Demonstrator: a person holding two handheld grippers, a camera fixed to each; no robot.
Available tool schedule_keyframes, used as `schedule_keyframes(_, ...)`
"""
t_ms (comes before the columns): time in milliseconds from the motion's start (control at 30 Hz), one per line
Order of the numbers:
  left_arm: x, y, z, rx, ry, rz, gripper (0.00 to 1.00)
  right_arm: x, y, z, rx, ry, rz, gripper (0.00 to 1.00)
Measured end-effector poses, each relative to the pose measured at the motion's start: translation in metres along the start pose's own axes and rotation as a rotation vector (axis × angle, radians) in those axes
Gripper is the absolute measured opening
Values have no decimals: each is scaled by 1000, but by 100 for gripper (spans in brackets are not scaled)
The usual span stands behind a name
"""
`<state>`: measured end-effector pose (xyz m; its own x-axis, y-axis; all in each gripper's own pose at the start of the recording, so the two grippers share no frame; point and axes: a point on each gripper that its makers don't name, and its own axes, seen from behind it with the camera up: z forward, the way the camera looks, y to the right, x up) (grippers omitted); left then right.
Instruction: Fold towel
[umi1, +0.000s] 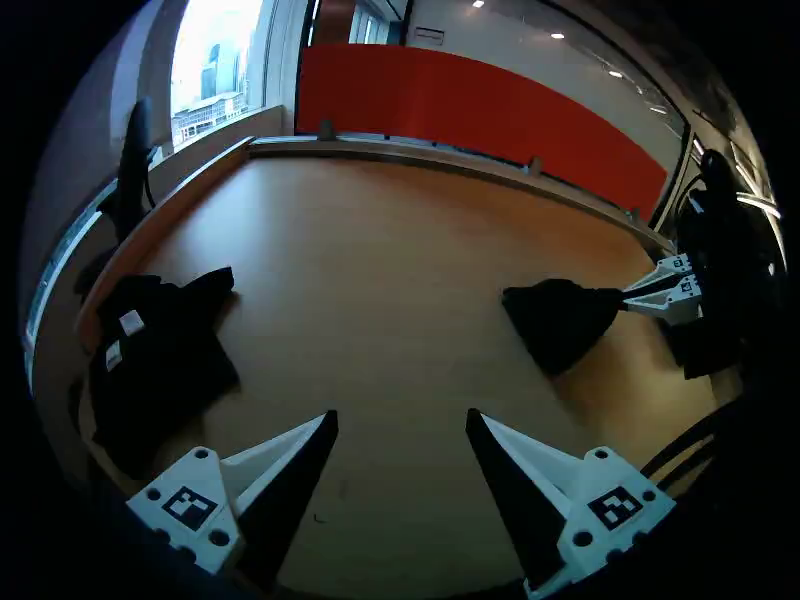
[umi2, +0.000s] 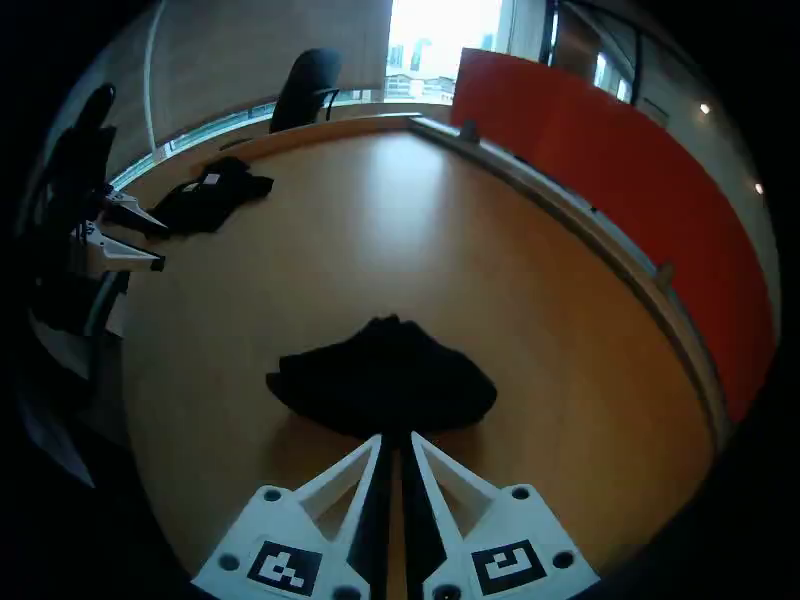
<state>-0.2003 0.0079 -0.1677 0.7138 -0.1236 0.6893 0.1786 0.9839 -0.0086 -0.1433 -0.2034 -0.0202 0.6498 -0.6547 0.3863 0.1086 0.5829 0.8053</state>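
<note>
A crumpled black towel (umi2: 385, 385) lies on the wooden table (umi2: 400, 230), just ahead of my right gripper (umi2: 395, 440). That gripper is shut on the towel's near edge. In the left gripper view the same towel (umi1: 558, 320) bunches toward the right gripper (umi1: 625, 297), which pinches it from the right. My left gripper (umi1: 400, 420) stands open over bare table with nothing between its fingers. In the right gripper view the left gripper (umi2: 160, 248) sits far off at the table's left edge, fingers apart.
A pile of black cloth (umi1: 160, 370) with white tags lies at the left of the table, seen also as the pile (umi2: 210, 195) beside the left gripper. A red partition (umi1: 470, 110) runs along the far edge. An office chair (umi2: 305, 85) stands by the window.
</note>
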Motion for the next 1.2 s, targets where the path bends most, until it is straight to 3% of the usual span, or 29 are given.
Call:
schedule_keyframes(300, 21, 11, 4, -27, 27, 17, 95, 67, 23, -33, -40, 124, -33, 5)
schedule_keyframes(500, 28, 16, 5, -39, 37, 21, 95, 83, 35, -50, -60, 164, -20, 5)
schedule_keyframes(867, 32, 24, 8, -53, 35, 33, 95, 68, 66, -76, -102, 171, 22, 5)
schedule_keyframes(1200, 35, 33, 13, -56, 26, 42, 95, 34, 118, -107, -158, 150, 86, 5)
